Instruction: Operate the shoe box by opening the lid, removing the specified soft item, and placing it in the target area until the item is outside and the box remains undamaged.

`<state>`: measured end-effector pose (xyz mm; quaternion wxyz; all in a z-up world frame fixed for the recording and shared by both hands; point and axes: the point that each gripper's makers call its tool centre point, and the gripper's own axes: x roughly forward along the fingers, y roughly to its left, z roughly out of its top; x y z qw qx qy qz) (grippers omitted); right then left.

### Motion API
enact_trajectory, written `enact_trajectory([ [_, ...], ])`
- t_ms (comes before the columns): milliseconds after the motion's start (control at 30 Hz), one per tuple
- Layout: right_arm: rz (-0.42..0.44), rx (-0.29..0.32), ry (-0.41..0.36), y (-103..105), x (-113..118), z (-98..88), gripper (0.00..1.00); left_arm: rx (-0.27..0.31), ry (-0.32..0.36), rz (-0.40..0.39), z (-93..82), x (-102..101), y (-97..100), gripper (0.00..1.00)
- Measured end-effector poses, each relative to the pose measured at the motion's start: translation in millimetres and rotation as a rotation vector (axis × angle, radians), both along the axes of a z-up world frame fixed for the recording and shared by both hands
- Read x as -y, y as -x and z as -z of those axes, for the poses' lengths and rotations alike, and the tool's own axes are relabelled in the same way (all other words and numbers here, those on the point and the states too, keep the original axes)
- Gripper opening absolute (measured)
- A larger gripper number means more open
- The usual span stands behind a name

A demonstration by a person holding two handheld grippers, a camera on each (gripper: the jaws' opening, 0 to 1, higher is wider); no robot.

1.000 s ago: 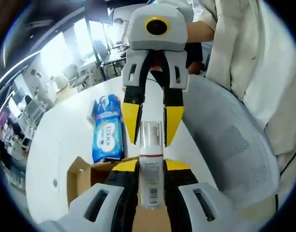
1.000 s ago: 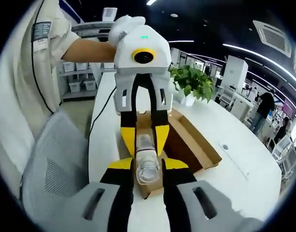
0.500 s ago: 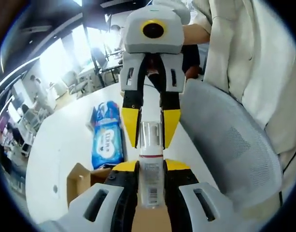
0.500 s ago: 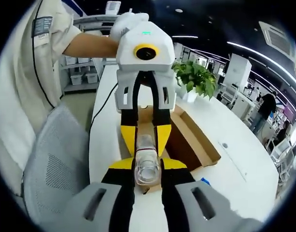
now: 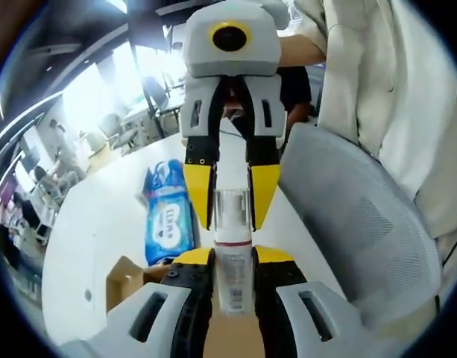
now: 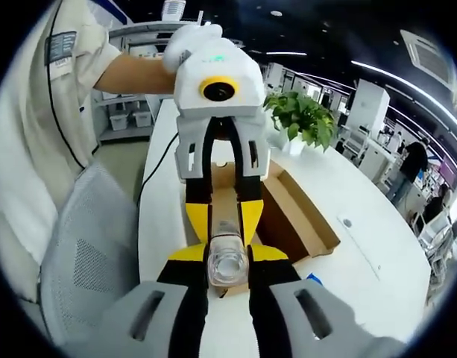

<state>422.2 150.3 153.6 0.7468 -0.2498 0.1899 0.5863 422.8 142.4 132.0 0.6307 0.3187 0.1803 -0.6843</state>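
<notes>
**Inspector A:** State of each gripper, please.

**Inspector B:** In the left gripper view, the left gripper (image 5: 233, 262) is clamped on the body of a small clear bottle (image 5: 233, 246). The right gripper (image 5: 232, 195) comes in from directly ahead, its yellow jaws flanking the bottle's capped end; whether they press it or only bracket it, I cannot tell. In the right gripper view, the right gripper (image 6: 227, 257) has the bottle's round end (image 6: 227, 262) between its jaws, facing the camera.

**Inspector A:** The governing relation?

**Inspector B:** The two grippers stand nose to nose, and the bottle's long axis runs straight along the line joining them. Each gripper has one end of it. Neither is nearer; it lies between the two.

**Inspector A:** And the box?

**Inspector B:** The open cardboard shoe box (image 6: 303, 216) lies on the white surface (image 6: 362, 201) below and beyond the joined grippers in the right gripper view. The bottle is held above it, out of the box. A blue wipes pack (image 5: 168, 216) lies on the surface to the left of the left gripper.

**Inspector A:** Judgement?

**Inspector B:** This reads as a handover. One gripper must release along that shared axis without tilting the bottle.
</notes>
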Motion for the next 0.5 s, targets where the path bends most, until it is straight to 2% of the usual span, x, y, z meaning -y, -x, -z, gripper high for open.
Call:
enact_trajectory([
  [500, -0.029, 0.003, 0.039, -1.8, 5.0, -1.0, 0.16, 0.002, 0.021, -0.008, 0.7, 6.1, -3.7, 0.18],
])
